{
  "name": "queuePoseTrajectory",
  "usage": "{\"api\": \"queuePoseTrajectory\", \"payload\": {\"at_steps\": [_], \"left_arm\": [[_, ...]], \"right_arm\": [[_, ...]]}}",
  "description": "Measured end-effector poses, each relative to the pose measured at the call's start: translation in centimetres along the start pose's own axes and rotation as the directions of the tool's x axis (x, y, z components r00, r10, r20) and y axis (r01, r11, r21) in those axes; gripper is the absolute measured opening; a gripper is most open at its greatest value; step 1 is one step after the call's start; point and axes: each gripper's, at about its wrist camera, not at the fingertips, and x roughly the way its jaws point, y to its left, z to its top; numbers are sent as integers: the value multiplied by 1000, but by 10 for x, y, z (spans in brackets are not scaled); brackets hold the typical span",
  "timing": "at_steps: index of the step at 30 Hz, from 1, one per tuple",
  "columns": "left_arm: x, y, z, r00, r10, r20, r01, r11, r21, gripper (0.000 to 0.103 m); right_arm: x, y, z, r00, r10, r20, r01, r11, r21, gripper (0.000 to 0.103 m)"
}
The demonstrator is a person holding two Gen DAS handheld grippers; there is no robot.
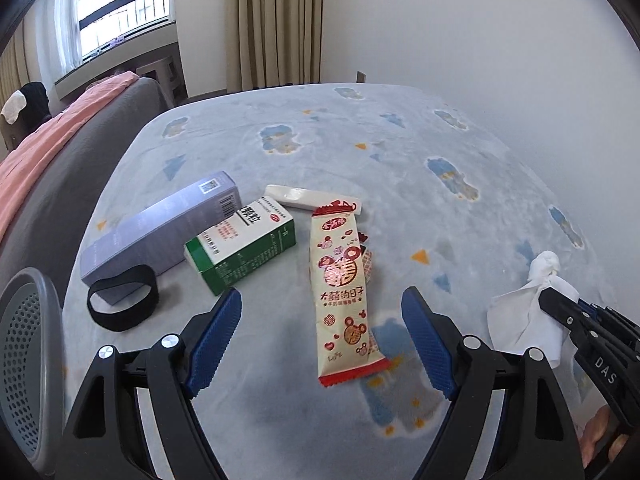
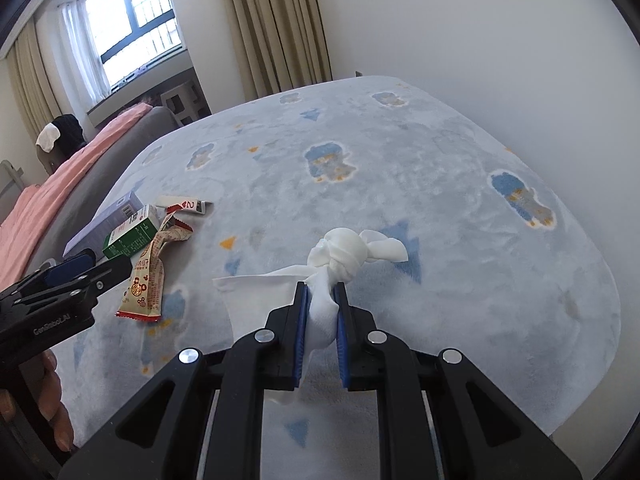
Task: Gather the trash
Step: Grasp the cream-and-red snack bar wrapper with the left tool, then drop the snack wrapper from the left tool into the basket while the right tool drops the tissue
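My left gripper (image 1: 322,300) is open above the blanket, its blue pads either side of a red and cream snack wrapper (image 1: 342,292). A green and white box (image 1: 244,246), a lilac box (image 1: 164,228), a white flat packet (image 1: 308,198) and a black band (image 1: 120,300) lie beside it. My right gripper (image 2: 322,292) is shut on a knotted white tissue (image 2: 340,256), which also shows at the right of the left wrist view (image 1: 528,312). The wrapper (image 2: 148,280) and boxes (image 2: 132,236) show at left in the right wrist view.
The items lie on a pale blue patterned blanket (image 2: 400,168) over a bed against a white wall. A grey perforated bin (image 1: 28,368) stands at the near left. A grey bed with a pink cover (image 1: 52,136) runs along the left.
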Motion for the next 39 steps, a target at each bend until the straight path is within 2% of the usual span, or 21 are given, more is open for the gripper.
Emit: {"api": "queuePoseTrajectory", "payload": {"at_steps": [5, 12, 13, 15, 16, 17, 19, 22, 30, 39], "left_arm": [[25, -9, 8, 999, 3, -47, -3, 1000, 11, 79], [43, -13, 11, 997, 14, -76, -14, 1000, 9, 77], [44, -14, 11, 997, 13, -77, -12, 1000, 8, 72], [48, -14, 11, 996, 0, -94, 2, 1000, 12, 54], [50, -15, 10, 994, -11, -110, 12, 1000, 13, 39], [51, -15, 9, 993, -12, -118, 13, 1000, 12, 34], [48, -16, 7, 994, -7, -106, 9, 1000, 19, 31], [38, -15, 2, 995, -32, -98, 34, 999, 17, 30], [-13, 2, -20, 999, 5, -34, -5, 1000, 12, 30], [-79, 66, -53, 996, 87, 31, -85, 995, -54, 30]], "right_arm": [[-1, -3, -1, 1000, 16, 2, -16, 1000, 10, 14], [-1, -7, -1, 1000, 31, -1, -31, 999, 21, 14], [-1, -7, -1, 1000, 30, -1, -30, 999, 21, 14], [-1, -7, -1, 1000, 31, -1, -31, 999, 20, 14], [-1, -7, -1, 1000, 31, -1, -31, 999, 20, 14], [-1, -7, -1, 1000, 31, 0, -31, 999, 21, 14], [-1, -6, -1, 999, 33, 0, -33, 999, 20, 14], [-2, -4, 0, 999, 35, -1, -35, 999, 13, 14], [-16, 18, -2, 999, 50, 13, -49, 998, -33, 14], [-38, 89, -6, 991, 136, 12, -133, 982, -136, 14]]}}
